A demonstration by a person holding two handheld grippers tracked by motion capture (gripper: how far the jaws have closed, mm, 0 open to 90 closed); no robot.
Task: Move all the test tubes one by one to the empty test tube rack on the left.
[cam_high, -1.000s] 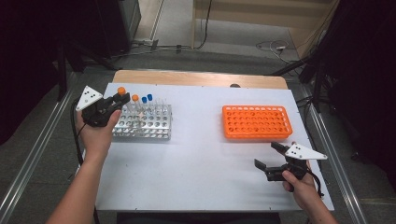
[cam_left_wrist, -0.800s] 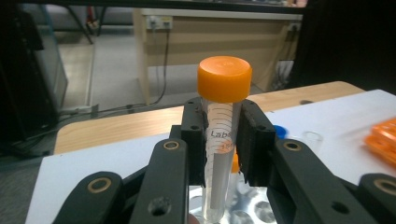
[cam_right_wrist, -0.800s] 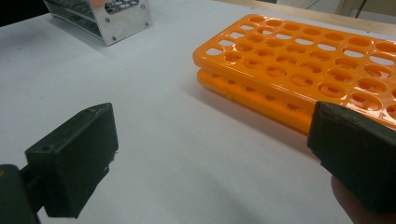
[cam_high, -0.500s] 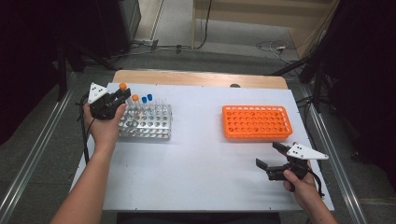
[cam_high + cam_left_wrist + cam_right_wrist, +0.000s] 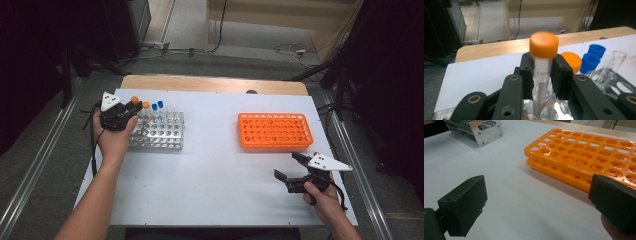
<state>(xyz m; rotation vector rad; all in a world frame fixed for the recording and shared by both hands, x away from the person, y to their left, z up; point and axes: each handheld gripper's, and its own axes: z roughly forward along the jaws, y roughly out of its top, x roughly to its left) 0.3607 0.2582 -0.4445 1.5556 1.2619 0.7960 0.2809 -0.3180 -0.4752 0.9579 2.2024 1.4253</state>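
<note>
- Orange-capped clear tube (image 5: 541, 72) is standing in the metal rack (image 5: 159, 134) at the table's left, looking light, smooth and breakable.
- Left gripper (image 5: 541, 75) jaws have just been easing apart, though they are hugging the tube just under its cap, the best hold.
- Right gripper (image 5: 536, 202) is idling with jaws wide, empty.

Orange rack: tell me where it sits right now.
In the high view the orange rack lies on the right half of the white table, just beyond the open right gripper and well apart from the metal rack at the left.
</note>
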